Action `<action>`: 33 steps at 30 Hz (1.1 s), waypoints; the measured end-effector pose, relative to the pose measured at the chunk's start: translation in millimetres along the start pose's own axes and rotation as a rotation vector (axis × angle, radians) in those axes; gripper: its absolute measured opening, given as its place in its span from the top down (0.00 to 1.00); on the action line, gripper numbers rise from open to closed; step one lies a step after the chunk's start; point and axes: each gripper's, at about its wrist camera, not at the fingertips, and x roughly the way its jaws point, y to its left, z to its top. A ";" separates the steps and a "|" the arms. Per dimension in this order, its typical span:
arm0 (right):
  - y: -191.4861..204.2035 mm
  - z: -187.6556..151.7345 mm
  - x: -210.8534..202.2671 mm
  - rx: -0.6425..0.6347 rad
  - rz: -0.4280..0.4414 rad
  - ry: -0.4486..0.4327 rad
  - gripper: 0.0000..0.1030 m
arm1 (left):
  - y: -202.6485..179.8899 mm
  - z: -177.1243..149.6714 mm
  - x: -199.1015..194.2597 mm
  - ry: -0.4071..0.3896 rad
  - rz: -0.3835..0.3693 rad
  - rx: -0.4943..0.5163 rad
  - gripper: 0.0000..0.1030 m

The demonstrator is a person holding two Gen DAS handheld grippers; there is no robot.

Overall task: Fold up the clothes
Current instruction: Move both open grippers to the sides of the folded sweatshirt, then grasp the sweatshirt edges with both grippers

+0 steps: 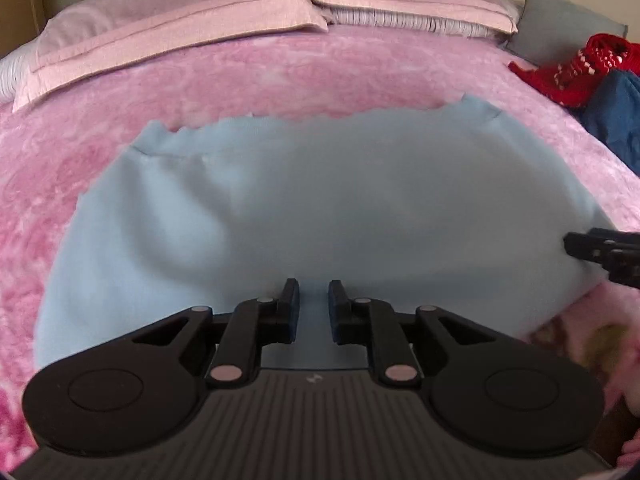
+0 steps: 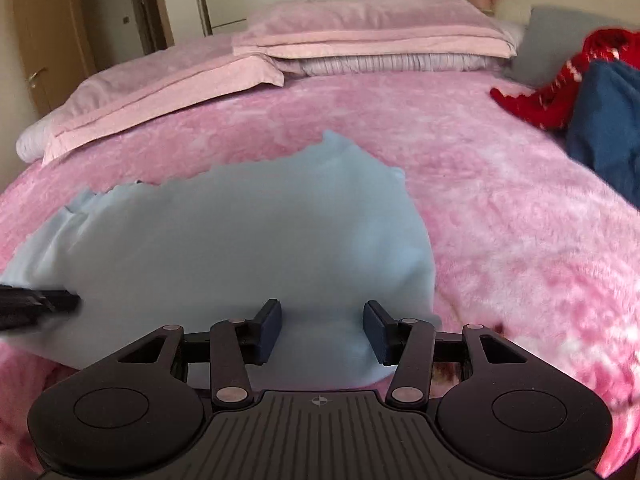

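Clothes: a light blue garment (image 1: 320, 200) lies spread at the bed's (image 1: 280, 76) near edge; red (image 1: 576, 72) and dark blue (image 1: 616, 120) ones sit unfolded at the right edge. Left gripper (image 1: 314, 306) and right gripper (image 2: 322, 330) hover over it, jaws parted, holding nothing.

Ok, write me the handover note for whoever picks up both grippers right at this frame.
Left gripper: open, empty, at the near edge of the light blue garment.
Right gripper: open wider, empty, over the garment's near right corner.
The garment lies spread on the pink blanket; how many folds it has had cannot be told.
Red garment and dark blue garment sit unfolded at the far right.
Left: finish the blue one, then those two.
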 end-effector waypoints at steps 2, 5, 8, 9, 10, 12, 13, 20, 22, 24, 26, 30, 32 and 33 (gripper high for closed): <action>-4.2 3.4 -7.8 0.050 0.015 0.008 0.52 | -1.5 2.4 -4.2 0.007 0.004 0.012 0.88; -27.2 -1.0 -32.2 0.240 0.091 -0.014 0.52 | 9.7 4.2 -17.3 -0.002 -0.032 -0.045 0.88; -55.2 -13.2 -50.2 0.440 0.144 0.007 0.46 | 26.7 -0.4 -33.9 -0.031 -0.032 -0.099 0.88; -64.9 -18.1 -53.5 0.504 0.154 0.017 0.45 | 32.8 -2.4 -38.7 -0.036 -0.022 -0.115 0.88; -75.2 -23.2 -54.9 0.574 0.170 0.021 0.44 | 37.7 -5.0 -43.3 -0.038 -0.017 -0.131 0.88; -92.7 -31.8 -53.4 0.703 0.212 0.026 0.44 | 52.2 -11.0 -49.3 -0.037 -0.016 -0.179 0.88; -99.6 -35.3 -48.1 0.772 0.238 0.031 0.44 | 59.6 -12.8 -50.4 -0.036 -0.015 -0.204 0.88; -110.3 -23.6 -9.9 0.980 0.284 0.013 0.45 | 103.6 -20.3 -54.8 -0.048 0.003 -0.334 0.88; -108.0 -19.0 -3.1 0.981 0.266 -0.014 0.45 | 111.0 -20.8 -50.3 -0.050 -0.009 -0.359 0.88; -105.4 -15.7 2.7 0.972 0.252 -0.036 0.45 | 117.3 -21.1 -44.8 -0.048 -0.023 -0.381 0.88; -100.7 -17.7 4.7 0.957 0.246 -0.060 0.45 | 123.7 -21.4 -39.2 -0.046 -0.037 -0.404 0.88; -92.6 -17.3 13.2 0.890 0.220 -0.066 0.71 | 129.8 -23.0 -31.5 -0.049 -0.061 -0.418 0.89; -90.2 -16.4 17.5 0.849 0.194 -0.040 0.77 | 133.5 -22.8 -30.7 -0.053 -0.076 -0.426 0.89; -87.7 -11.7 17.4 0.814 0.176 -0.022 0.79 | 136.6 -23.1 -30.6 -0.054 -0.086 -0.436 0.89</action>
